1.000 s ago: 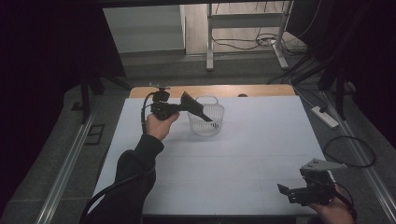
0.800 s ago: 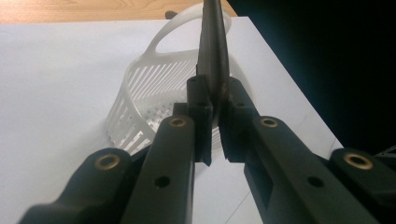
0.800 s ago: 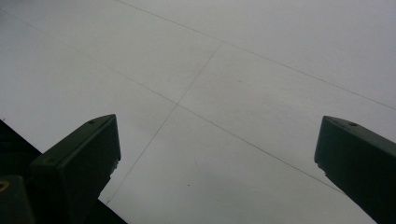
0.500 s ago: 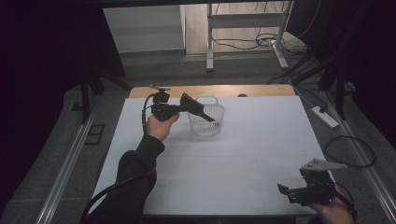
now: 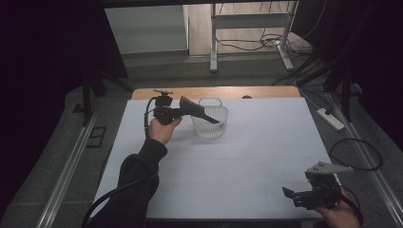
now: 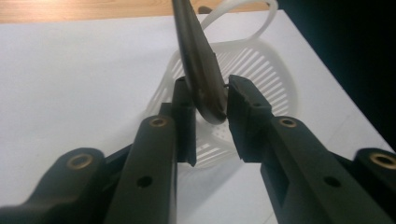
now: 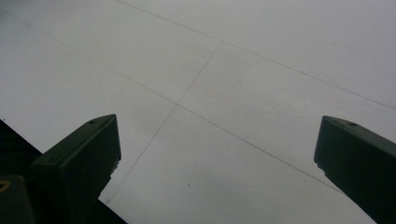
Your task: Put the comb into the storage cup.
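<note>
My left gripper (image 5: 202,113) hangs at the back of the table, held over the rim of a white slotted basket (image 5: 210,124). Between its jaws (image 6: 209,83) is a dark, flat, slim utensil (image 6: 201,65) whose far end reaches out above the basket (image 6: 261,70). The jaws have just been opening a little, but both pads still touch the utensil's sides. My right gripper (image 5: 291,194) rests low at the front right corner of the table, open. Nothing lies between its jaws (image 7: 215,119) but bare white tabletop.
The white table sheet (image 5: 247,156) covers most of the top, with a wooden strip (image 5: 218,92) along the far edge. A white power strip (image 5: 330,118) and a looped cable (image 5: 356,154) lie off the right side. A metal frame (image 5: 214,42) stands behind.
</note>
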`<state>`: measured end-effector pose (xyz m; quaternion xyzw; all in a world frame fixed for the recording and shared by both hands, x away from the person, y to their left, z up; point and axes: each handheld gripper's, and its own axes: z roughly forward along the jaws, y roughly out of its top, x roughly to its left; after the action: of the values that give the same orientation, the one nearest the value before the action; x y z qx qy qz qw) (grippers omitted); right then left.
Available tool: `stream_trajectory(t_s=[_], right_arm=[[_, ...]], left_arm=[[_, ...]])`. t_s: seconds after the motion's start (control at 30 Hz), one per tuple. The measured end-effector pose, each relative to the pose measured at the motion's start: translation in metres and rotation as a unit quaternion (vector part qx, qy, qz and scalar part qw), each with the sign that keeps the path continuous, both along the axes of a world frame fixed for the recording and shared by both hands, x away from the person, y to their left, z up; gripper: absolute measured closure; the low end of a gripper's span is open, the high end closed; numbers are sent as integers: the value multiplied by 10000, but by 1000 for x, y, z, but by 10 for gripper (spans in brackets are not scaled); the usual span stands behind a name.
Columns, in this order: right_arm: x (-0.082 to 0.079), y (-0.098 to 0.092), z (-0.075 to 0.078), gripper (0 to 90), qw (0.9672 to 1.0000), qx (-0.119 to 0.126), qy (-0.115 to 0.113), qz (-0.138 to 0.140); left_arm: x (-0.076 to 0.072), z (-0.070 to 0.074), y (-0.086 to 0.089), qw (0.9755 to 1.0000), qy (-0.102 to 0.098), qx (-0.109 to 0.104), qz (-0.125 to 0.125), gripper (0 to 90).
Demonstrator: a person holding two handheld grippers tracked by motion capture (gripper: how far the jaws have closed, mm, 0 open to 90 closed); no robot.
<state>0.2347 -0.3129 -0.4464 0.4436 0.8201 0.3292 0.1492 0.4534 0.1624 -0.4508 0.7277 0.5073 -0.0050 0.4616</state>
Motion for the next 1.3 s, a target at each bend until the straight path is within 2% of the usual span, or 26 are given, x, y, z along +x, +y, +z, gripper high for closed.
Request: stream_trajectory(t_s=[0.13, 0.43, 0.87, 1.13, 1.3], right_arm=[[0, 0, 0, 8, 10000, 4, -2, -4], [0, 0, 0, 8, 10000, -2, 5, -8], [0, 0, 0, 8, 10000, -3, -12, -28], [0, 0, 0, 8, 10000, -8, -15, -36], [0, 0, 0, 8, 10000, -17, -16, -34]], left_arm=[[0, -2, 1, 10000, -7, 53, 26, 671], [-1, -7, 1, 9996, -41, 248, 110, 630], [-3, -6, 2, 9986, -262, 439, 120, 579], [-5, -3, 2, 9967, -484, 636, 160, 545], [-7, -2, -1, 9938, -642, 898, 144, 529]])
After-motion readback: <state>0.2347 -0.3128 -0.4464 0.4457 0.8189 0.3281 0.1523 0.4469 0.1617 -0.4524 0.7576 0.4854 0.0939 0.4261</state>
